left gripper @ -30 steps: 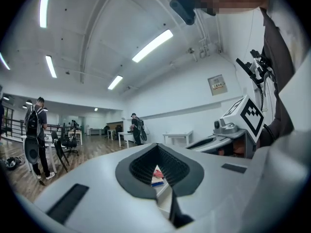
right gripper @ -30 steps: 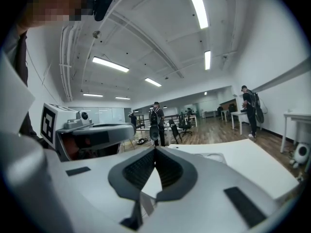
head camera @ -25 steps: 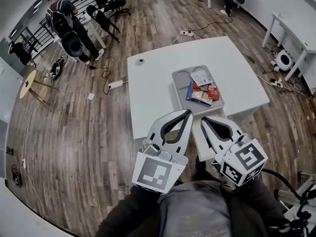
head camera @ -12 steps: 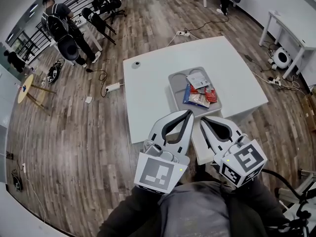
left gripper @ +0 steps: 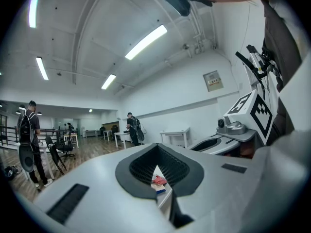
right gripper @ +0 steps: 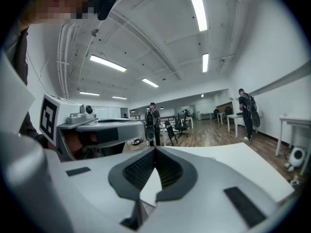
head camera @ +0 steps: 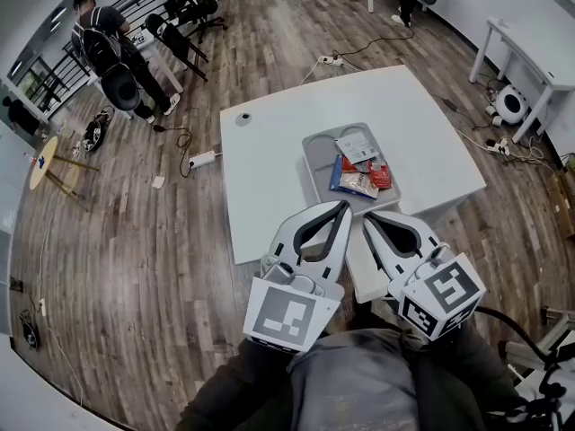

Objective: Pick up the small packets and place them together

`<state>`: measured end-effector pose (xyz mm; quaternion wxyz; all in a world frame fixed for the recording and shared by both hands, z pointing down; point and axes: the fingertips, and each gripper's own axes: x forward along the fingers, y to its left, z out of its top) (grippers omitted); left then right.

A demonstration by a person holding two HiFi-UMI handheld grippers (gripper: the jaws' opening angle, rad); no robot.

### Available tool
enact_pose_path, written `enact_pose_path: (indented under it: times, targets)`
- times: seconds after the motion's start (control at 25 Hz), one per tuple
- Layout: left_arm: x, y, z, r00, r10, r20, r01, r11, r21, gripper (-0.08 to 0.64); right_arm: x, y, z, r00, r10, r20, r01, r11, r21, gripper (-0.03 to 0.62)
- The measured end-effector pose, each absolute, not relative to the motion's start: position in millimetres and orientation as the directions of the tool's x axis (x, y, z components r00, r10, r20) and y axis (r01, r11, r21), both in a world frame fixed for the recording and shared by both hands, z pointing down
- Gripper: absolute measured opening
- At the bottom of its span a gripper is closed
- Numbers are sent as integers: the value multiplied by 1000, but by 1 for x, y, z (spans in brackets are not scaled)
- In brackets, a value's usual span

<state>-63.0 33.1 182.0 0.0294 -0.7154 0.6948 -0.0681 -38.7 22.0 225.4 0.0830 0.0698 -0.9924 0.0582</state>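
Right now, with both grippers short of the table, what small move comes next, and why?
Probably carry the right gripper forward over the grey tray and open it: it and the left gripper are shut, empty, and the small colourful packets lie in that tray.

Bright, even light from ceiling strip lights [right gripper: 197, 4]. I see the white counter [head camera: 269, 178] nearly washed out, shadows faint. Heavy fisheye bending, black vignette at corners. Right tool [right gripper: 155, 150] slightly soft up close.
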Motion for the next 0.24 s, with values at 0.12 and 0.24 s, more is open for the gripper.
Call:
enact_pose_path:
  times: [0.12,0.24]
  targets:
    - [-61,30,183,29,-998,58,-990,-36,-137,-3,-37,19,226,-976,-131,172,-150,983,-103,5]
    - [-59,27,185,31,-998,61,-990,-39,-137,-3,-36,16,226,-977,-130,170,-148,984,-102,5]
